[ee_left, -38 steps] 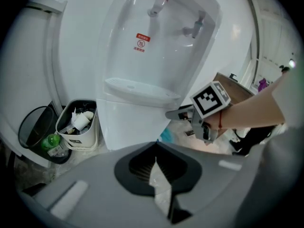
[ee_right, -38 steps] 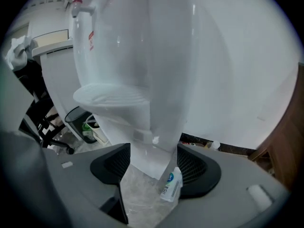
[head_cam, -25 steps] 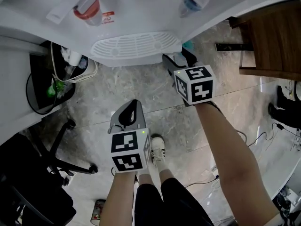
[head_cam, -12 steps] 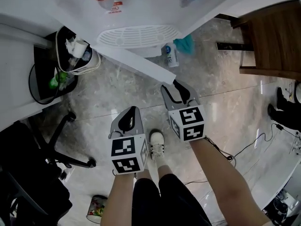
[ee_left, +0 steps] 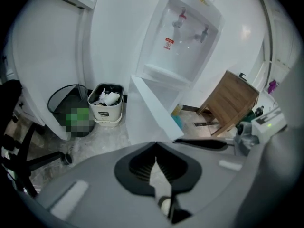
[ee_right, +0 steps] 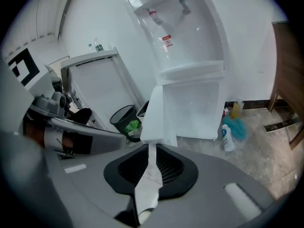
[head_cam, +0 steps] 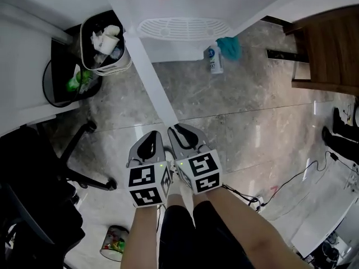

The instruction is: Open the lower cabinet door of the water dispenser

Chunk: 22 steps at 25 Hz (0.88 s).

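Note:
The white water dispenser (head_cam: 182,28) stands at the top of the head view, and its lower cabinet door (head_cam: 148,72) is swung far out, seen edge-on as a long white strip. The door's free end reaches down to my right gripper (head_cam: 180,129). In the right gripper view the door (ee_right: 159,113) ends just ahead of my right gripper (ee_right: 152,146); its jaws are closing to a narrow slit with nothing seen between the pads. My left gripper (head_cam: 152,136) sits beside it on the left, clear of the door (ee_left: 152,110). My left gripper (ee_left: 156,145) is shut and holds nothing.
A white bin (head_cam: 106,43) full of rubbish and a black mesh basket (head_cam: 64,80) stand left of the door. An office chair (head_cam: 50,184) is at lower left. A bottle (head_cam: 213,59) and teal cloth (head_cam: 231,46) lie by the dispenser; a wooden table (head_cam: 328,43) is right.
Both grippers drew back from the dispenser. The right one came down and left beside the left one, and the cabinet door swung wide open with it. Its jaws narrowed.

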Available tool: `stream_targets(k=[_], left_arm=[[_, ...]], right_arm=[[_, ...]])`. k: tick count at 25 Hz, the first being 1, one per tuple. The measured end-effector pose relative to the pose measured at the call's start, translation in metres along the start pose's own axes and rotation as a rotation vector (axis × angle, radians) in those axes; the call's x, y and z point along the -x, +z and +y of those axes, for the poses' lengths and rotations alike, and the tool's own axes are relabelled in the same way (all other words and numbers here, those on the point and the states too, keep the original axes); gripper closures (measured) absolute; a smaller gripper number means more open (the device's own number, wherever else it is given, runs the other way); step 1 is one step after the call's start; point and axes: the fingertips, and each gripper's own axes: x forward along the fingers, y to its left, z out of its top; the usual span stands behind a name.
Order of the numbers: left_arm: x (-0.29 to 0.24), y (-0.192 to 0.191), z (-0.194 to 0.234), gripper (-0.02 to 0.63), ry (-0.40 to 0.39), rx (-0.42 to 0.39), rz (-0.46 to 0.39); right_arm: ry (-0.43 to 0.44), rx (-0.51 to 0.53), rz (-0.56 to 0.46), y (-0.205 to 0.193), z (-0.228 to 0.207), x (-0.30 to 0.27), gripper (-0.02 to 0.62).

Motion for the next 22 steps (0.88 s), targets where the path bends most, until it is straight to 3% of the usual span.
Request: stream_targets(k=[3,13,22], left_arm=[[0.006,-0.005,0.013,0.600,0.017,0.007,0.000],[0.014,-0.008,0.015,0.600,0.011,0.008,0.004],[0.063,0.001,-0.029,0.600,-0.027,-0.024,0.037]], right_arm=[[-0.003,-0.005,0.007,-0.001,0.009,-0.005,0.600],[-0.008,0.018,0.042,0.000,0.012,-0.002,0.601],[-0.019,-0.078,0.012,0.019,0.016,0.083,0.601]])
